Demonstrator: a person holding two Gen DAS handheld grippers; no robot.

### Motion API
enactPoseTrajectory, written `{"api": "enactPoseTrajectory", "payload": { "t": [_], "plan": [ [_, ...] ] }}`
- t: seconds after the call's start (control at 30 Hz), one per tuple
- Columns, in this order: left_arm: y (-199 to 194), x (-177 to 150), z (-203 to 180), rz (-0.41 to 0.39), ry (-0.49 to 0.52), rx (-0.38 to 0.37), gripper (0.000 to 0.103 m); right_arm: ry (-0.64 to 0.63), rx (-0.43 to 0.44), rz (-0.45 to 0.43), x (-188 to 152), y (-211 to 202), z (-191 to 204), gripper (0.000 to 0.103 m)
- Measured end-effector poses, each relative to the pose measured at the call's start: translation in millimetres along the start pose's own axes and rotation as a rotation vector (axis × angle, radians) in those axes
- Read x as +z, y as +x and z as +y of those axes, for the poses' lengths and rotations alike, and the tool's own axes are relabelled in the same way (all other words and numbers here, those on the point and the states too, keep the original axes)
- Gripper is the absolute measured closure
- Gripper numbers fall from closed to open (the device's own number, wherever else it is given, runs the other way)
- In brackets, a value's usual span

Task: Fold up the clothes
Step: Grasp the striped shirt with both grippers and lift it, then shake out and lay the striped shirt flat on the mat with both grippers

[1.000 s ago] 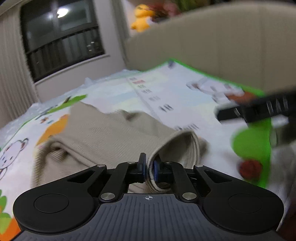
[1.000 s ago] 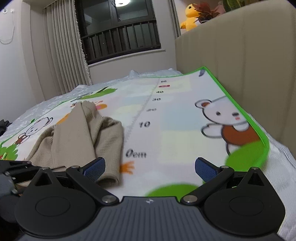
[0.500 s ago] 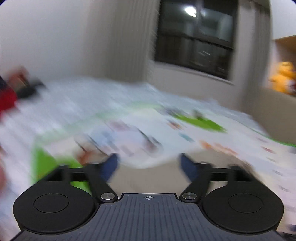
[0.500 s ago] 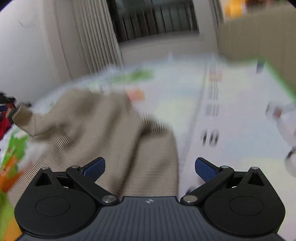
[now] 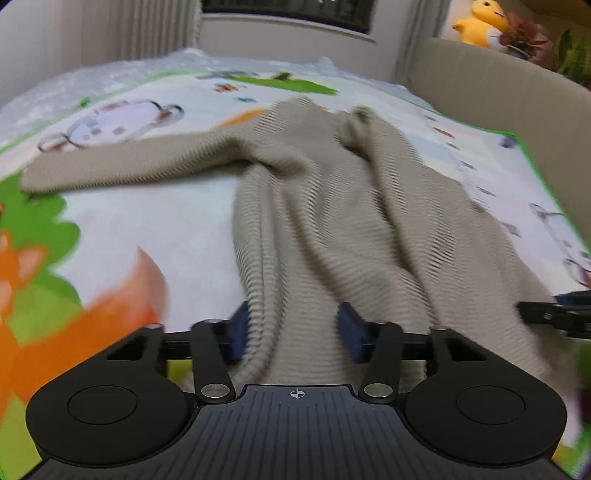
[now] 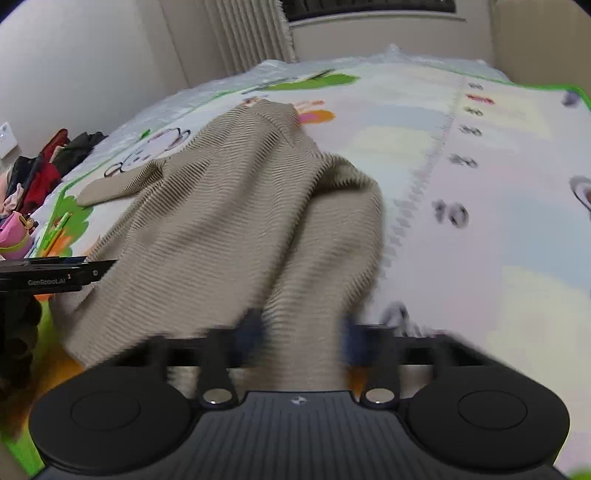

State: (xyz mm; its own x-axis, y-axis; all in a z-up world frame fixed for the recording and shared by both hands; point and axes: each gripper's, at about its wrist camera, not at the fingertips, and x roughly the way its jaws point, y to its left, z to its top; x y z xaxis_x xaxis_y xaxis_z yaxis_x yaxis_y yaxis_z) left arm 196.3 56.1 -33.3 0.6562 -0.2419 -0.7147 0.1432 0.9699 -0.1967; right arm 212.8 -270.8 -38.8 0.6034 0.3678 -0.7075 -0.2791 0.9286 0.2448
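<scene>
A beige ribbed knit sweater (image 5: 332, 206) lies rumpled on a cartoon play mat (image 5: 155, 221), one sleeve stretched out to the left. My left gripper (image 5: 291, 328) is open, its blue pads on either side of the near hem fold. My right gripper (image 6: 301, 332) is also open around the sweater's (image 6: 229, 221) near edge, its fingers blurred by motion. Each gripper shows at the edge of the other's view: the right one in the left wrist view (image 5: 554, 317), the left one in the right wrist view (image 6: 55, 273).
A beige padded headboard (image 5: 498, 92) runs along the right. A yellow plush toy (image 5: 476, 22) and plants sit on top of it. A pile of dark and red clothes (image 6: 40, 170) lies at the mat's left edge. The curtain and window are behind.
My left gripper let go of the sleeve cuff, opened and swung to the near hem. My right gripper moved left onto the hem and narrowed its opening. The sleeve now lies stretched out to the left.
</scene>
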Motion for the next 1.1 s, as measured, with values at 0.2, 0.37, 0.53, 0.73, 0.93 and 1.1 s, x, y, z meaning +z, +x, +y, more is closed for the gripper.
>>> {"api": "enactPoseTrajectory", "payload": {
  "t": [0.2,0.37,0.53,0.73,0.93,1.1],
  "plan": [
    [-36,-32,-28,0.048,0.142,-0.107,0.050,0.030,0.046,0.041,-42,-51,-20,0.088],
    [-58,-10,-4,-0.085,0.074,-0.022,0.020,-0.280,-0.089,-0.073,-54,-101,14,0.063],
    [-52,9,11,-0.160,-0.094,-0.025,0.016,-0.429,0.171,-0.079,-66,-114,65,0.057],
    [-9,18,0,-0.212,-0.221,-0.047,0.013,-0.750,0.278,0.016,-113,-69,100,0.042],
    [40,84,8,-0.019,-0.310,-0.047,0.015,-0.897,0.498,0.119,-79,-64,77,0.091],
    [23,135,1,-0.047,-0.233,0.075,0.010,-0.487,0.555,0.294,5,-54,34,0.098]
  ]
}}
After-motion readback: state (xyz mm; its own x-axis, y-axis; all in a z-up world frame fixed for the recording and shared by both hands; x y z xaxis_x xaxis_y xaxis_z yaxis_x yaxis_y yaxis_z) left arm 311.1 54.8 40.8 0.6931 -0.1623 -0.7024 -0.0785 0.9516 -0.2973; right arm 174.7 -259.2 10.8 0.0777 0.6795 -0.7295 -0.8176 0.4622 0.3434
